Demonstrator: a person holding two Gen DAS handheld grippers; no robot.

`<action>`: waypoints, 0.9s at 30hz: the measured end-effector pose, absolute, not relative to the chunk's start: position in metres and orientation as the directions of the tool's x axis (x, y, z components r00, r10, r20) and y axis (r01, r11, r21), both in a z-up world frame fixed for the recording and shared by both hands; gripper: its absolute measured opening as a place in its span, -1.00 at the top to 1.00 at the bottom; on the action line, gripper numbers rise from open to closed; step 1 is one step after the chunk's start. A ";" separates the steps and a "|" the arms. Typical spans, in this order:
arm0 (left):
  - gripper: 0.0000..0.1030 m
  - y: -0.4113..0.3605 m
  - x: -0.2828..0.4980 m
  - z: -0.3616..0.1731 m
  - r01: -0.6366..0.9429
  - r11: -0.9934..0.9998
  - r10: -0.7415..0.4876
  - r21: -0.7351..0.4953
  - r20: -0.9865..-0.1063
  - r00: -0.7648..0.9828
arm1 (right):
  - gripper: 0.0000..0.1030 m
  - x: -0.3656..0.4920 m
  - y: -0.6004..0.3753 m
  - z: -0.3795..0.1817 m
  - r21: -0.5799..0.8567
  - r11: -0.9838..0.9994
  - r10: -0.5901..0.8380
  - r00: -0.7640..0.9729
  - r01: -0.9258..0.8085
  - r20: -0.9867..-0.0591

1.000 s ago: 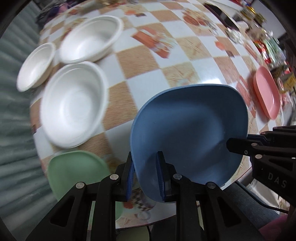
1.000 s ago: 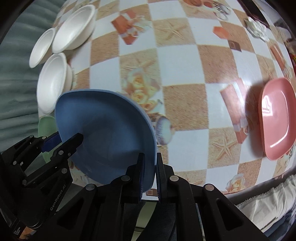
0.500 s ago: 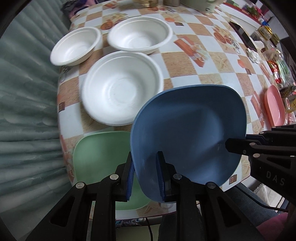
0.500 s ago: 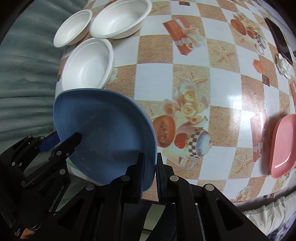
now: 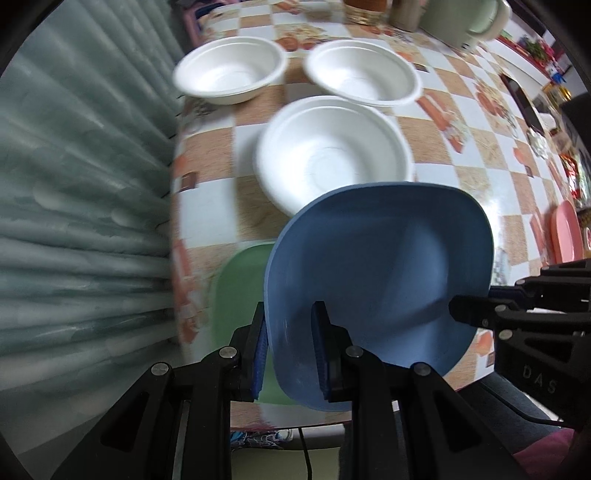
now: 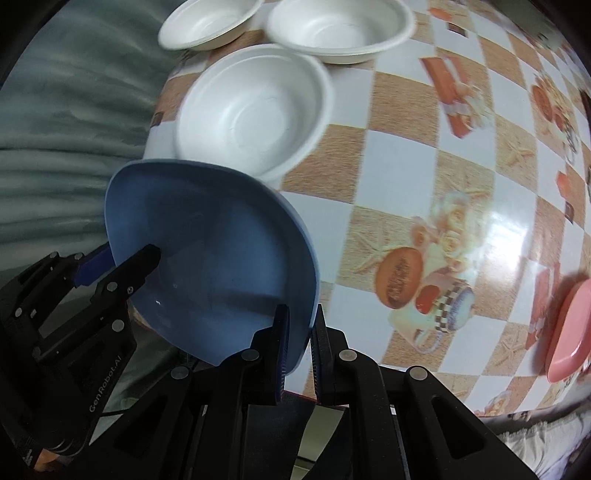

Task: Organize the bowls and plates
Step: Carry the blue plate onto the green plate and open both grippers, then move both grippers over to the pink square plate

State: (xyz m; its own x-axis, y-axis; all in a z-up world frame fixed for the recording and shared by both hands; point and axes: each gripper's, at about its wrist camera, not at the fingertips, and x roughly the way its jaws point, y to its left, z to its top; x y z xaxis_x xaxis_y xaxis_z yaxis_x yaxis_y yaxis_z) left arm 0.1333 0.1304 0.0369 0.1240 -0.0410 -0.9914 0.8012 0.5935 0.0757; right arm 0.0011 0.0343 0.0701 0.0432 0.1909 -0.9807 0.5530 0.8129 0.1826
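Both grippers hold one blue plate (image 5: 376, 280) above the table's near left corner. My left gripper (image 5: 288, 325) is shut on its near left rim. My right gripper (image 6: 300, 325) is shut on the opposite rim of the blue plate (image 6: 214, 266); it also shows in the left wrist view (image 5: 476, 302). A green plate (image 5: 240, 295) lies on the table partly under the blue one. Three white bowls sit behind: a near one (image 5: 332, 155), a far left one (image 5: 229, 70), a far right one (image 5: 364, 74). A pink plate (image 6: 570, 328) lies at the far right.
The table has a checkered cloth (image 6: 424, 177) with printed pictures. A grey-green curtain (image 5: 74, 206) hangs close along the left edge. A pale green jug (image 5: 465, 18), cups and clutter stand at the far end. The table's near edge (image 5: 295, 421) is just under the plate.
Both grippers have carried the blue plate to the left, toward the green plate and the bowls. The green plate now lies partly under it. The pink plate has drifted further right in view.
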 end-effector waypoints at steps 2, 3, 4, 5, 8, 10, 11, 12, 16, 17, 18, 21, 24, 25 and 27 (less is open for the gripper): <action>0.52 0.140 0.141 0.036 0.789 0.608 -0.031 0.093 -0.990 0.140 | 0.73 0.015 0.046 0.065 0.194 0.827 0.209 0.033 0.527 -0.977; 0.52 0.144 0.144 0.034 0.782 0.616 -0.026 0.099 -0.989 0.146 | 0.73 0.021 0.051 0.062 0.201 0.833 0.217 0.029 0.515 -0.976; 0.52 0.148 0.147 0.032 0.776 0.622 -0.017 0.108 -0.988 0.150 | 0.73 0.028 0.057 0.059 0.206 0.840 0.224 0.024 0.502 -0.974; 0.52 0.152 0.150 0.029 0.773 0.624 -0.005 0.116 -0.988 0.153 | 0.73 0.034 0.063 0.056 0.210 0.846 0.230 0.019 0.491 -0.973; 0.52 0.159 0.155 0.020 0.768 0.627 0.012 0.127 -0.988 0.153 | 0.73 0.049 0.077 0.046 0.217 0.857 0.245 0.000 0.467 -0.970; 0.52 0.162 0.155 0.014 0.767 0.628 0.020 0.130 -0.988 0.151 | 0.73 0.055 0.085 0.037 0.217 0.860 0.253 -0.016 0.462 -0.967; 0.52 0.164 0.155 0.012 0.766 0.629 0.022 0.133 -0.988 0.153 | 0.73 0.058 0.087 0.032 0.218 0.858 0.258 -0.024 0.465 -0.966; 0.52 0.165 0.155 0.010 0.765 0.630 0.023 0.134 -0.988 0.154 | 0.73 0.059 0.088 0.029 0.218 0.857 0.261 -0.029 0.467 -0.965; 0.52 0.167 0.156 0.001 0.759 0.639 0.028 0.128 -0.989 0.143 | 0.73 0.056 0.094 0.018 0.216 0.853 0.267 -0.041 0.476 -0.963; 0.52 0.168 0.157 -0.001 0.759 0.639 0.028 0.125 -0.990 0.140 | 0.73 0.057 0.095 0.015 0.215 0.851 0.267 -0.043 0.479 -0.963; 0.52 0.167 0.158 -0.003 0.759 0.639 0.028 0.125 -0.990 0.139 | 0.73 0.057 0.095 0.013 0.215 0.849 0.269 -0.045 0.483 -0.962; 0.42 0.168 0.159 -0.007 0.755 0.644 0.025 0.122 -0.990 0.139 | 0.73 0.060 0.098 0.005 0.215 0.845 0.271 -0.044 0.490 -0.962; 0.00 0.167 0.161 -0.007 0.750 0.649 0.023 0.127 -0.989 0.147 | 0.72 0.066 0.097 0.002 0.219 0.846 0.269 -0.033 0.486 -0.963; -0.17 0.167 0.162 -0.006 0.748 0.650 0.022 0.135 -0.987 0.159 | 0.72 0.067 0.097 0.000 0.217 0.849 0.268 -0.040 0.481 -0.963; -0.29 0.168 0.163 -0.004 0.747 0.650 0.012 0.139 -0.985 0.173 | 0.72 0.067 0.097 -0.004 0.220 0.846 0.276 -0.046 0.486 -0.960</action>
State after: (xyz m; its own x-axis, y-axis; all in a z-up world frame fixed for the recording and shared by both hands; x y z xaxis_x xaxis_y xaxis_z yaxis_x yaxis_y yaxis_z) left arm 0.1626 0.1679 -0.0042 0.1730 0.0119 -0.9849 0.7472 0.6499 0.1391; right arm 0.0667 0.0971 -0.0037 -0.0458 0.2756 -0.9602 0.4856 0.8461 0.2197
